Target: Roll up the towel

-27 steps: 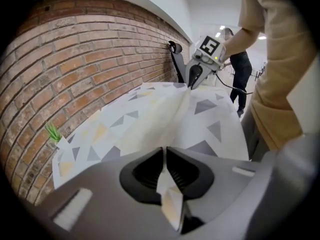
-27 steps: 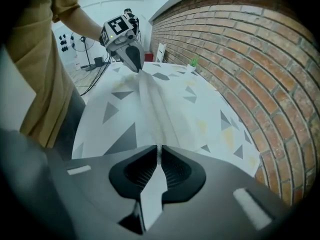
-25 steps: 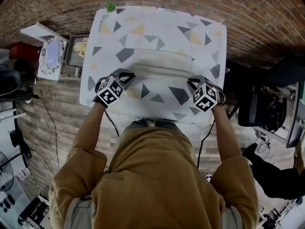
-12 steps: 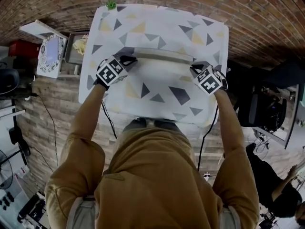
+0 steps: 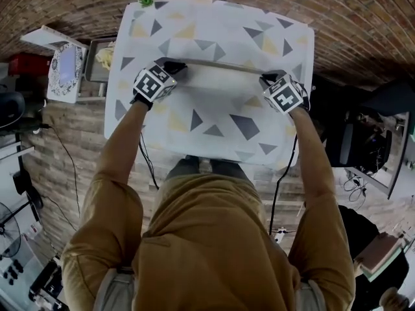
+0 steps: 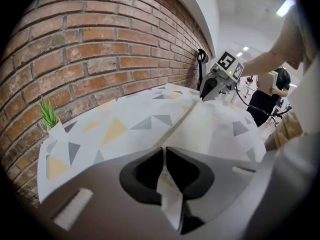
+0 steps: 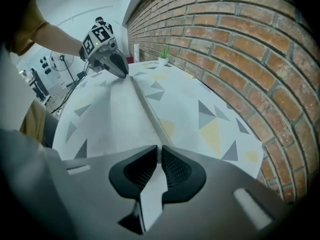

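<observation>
A pale towel (image 5: pixel 220 88) lies spread on the triangle-patterned tablecloth (image 5: pixel 194 28), its far edge stretched in a straight line between my two grippers. My left gripper (image 5: pixel 177 67) is shut on the towel's far left corner; a fold of cloth shows between its jaws (image 6: pixel 164 161). My right gripper (image 5: pixel 266 78) is shut on the far right corner, with cloth pinched in its jaws (image 7: pixel 159 160). In the left gripper view the towel (image 6: pixel 210 126) runs on to the other gripper (image 6: pixel 210 88). The right gripper view shows the towel (image 7: pixel 107 111) reaching the left gripper (image 7: pixel 119 65).
A brick wall (image 6: pixel 100 39) runs along the table's far side. A small green plant (image 5: pixel 148 0) stands at the far left corner. A white board and a tray (image 5: pixel 68 70) sit left of the table, dark equipment (image 5: pixel 363 151) to its right.
Both grippers have moved away from the person toward the brick wall, carrying the towel's edge with them. The towel now lies flatter and more stretched out.
</observation>
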Tool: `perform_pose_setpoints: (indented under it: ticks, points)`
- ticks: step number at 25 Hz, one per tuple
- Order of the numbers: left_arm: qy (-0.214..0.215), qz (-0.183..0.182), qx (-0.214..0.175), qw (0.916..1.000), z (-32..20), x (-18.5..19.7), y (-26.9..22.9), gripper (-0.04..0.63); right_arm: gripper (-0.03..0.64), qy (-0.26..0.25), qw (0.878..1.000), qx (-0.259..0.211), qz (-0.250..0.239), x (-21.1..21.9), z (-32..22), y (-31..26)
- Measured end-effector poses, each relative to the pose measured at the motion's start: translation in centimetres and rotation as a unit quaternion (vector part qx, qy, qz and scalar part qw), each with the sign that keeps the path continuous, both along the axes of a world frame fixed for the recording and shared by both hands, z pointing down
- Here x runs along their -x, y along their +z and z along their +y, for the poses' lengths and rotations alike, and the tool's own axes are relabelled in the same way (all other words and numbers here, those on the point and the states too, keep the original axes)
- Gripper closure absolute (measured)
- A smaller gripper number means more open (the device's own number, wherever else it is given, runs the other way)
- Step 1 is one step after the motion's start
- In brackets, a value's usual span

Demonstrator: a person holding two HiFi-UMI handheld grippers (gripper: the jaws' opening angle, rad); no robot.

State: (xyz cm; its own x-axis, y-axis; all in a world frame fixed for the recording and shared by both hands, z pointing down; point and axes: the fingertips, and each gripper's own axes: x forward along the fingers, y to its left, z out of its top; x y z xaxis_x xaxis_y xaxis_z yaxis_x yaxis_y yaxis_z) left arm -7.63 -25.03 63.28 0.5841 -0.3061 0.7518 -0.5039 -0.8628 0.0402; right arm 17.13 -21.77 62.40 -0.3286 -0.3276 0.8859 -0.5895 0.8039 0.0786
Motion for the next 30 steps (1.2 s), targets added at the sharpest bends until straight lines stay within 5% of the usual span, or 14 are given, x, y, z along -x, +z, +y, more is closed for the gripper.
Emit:
perform_pose_setpoints:
  ticks: [14,30]
  points:
    - [-0.023,-0.033,-0.009,0.9991,-1.1,-0.6,1.2,0.512,0.581,0.056,0.998,-0.025,0.017,-0.4,-3.0,2.1]
    - [-0.027,-0.077,-0.044,0.9957,-1.6,-0.8,2.4,0.512,0.581,0.055,0.996,-0.052,0.055,-0.5,-3.6,3.4]
